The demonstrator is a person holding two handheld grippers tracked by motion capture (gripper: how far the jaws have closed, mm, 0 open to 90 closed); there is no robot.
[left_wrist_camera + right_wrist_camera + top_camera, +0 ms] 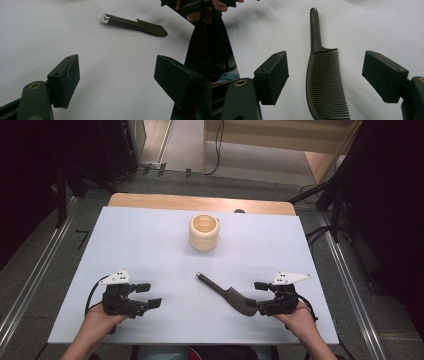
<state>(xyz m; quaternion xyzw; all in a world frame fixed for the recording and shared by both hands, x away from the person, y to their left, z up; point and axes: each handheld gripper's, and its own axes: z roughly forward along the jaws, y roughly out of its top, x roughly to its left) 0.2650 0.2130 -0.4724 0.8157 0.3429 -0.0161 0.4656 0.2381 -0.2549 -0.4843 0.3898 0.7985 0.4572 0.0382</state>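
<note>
1. The comb (325,82) lies flat on the white bench (150,245), its toothed end between the jaws of the right claw (260,296) and its handle pointing toward the ribbed cream cup (204,233) farther back.
2. The right claw stands apart, with no pad touching the comb.
3. The left claw (148,295) is also apart and holds nothing; it rests well away from the comb on the left side.
4. The likely risk is that the thin, flat comb slips out when the jaws close, because there is little height to catch.
5. If the jaws press on the teeth, the teeth may bend, or the comb may turn.
6. A pad could also push the comb along the smooth bench instead of gripping it.
</note>
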